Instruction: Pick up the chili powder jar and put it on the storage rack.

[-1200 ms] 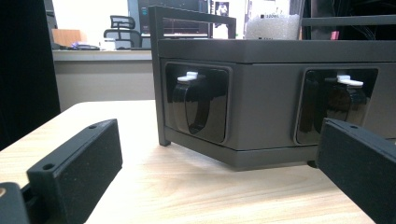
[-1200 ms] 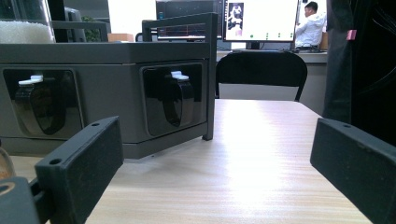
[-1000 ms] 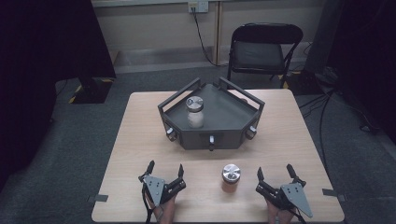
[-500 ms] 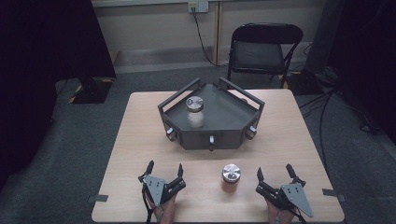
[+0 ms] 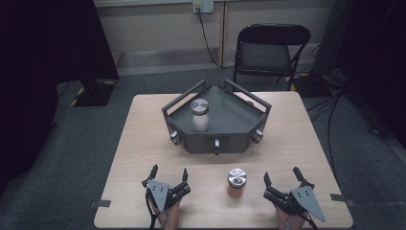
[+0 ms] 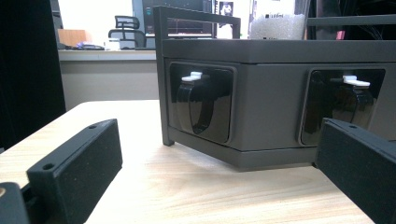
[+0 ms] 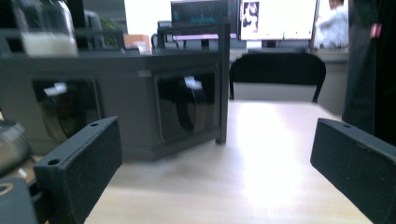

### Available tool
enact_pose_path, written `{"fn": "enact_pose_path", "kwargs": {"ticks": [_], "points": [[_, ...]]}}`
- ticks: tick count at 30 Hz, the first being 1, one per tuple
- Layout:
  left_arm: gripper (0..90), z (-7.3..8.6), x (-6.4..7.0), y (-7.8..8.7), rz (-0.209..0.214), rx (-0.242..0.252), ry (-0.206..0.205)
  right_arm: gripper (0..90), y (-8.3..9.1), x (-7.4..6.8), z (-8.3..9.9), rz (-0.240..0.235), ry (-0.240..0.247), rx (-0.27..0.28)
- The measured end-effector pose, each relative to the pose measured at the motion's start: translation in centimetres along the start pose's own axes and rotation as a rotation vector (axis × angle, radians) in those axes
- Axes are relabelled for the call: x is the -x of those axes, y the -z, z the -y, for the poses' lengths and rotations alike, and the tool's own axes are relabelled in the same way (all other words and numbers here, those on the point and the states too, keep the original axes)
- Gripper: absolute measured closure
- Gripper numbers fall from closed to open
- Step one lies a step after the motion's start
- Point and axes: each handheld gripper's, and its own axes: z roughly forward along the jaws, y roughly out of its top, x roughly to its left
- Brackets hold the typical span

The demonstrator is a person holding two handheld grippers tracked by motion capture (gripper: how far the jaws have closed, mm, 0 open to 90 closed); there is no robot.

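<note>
A dark grey angular tray (image 5: pixel 239 115) with raised rails stands mid-table, and a clear jar (image 5: pixel 199 115) with a metal lid and white contents stands inside it. A second small jar (image 5: pixel 236 182) with a metal lid sits on the wood near the front, between the grippers. My left gripper (image 5: pixel 168 175) rests open at the front left, jaws toward the tray (image 6: pixel 280 93). My right gripper (image 5: pixel 282 177) rests open at the front right, just right of the small jar. Its view has the tray (image 7: pixel 140 93) ahead and the white-filled jar (image 7: pixel 44 28) at upper left.
Knobs with white markers (image 6: pixel 198 105) line the tray's front faces. A black folding chair (image 5: pixel 268 48) stands beyond the table's far edge. Cables run over the floor on the right. Bare wood (image 5: pixel 143 139) lies to either side of the tray.
</note>
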Motion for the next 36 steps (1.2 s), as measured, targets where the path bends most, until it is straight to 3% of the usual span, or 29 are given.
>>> {"fn": "enact_pose_path", "kwargs": {"ticks": [6, 11, 25, 36], "points": [[0.4, 0.0, 0.0, 0.0, 0.000, 0.000, 0.000, 0.0, 0.5, -0.4, -1.4, -0.029, 0.017, 0.069], [0.4, 0.0, 0.0, 0.0, 0.000, 0.000, 0.000, 0.0, 0.4, -1.0, -2.1, -0.072, 0.013, 0.094], [0.4, 0.0, 0.0, 0.0, 0.002, 0.000, 0.000, 0.5, -0.3, -3.1, -2.8, -0.221, 0.020, 0.080], [0.3, 0.0, -0.1, 0.0, 0.004, 0.000, 0.001, 6.6, -1.1, -4.2, -1.7, -0.271, 0.013, 0.020]]}}
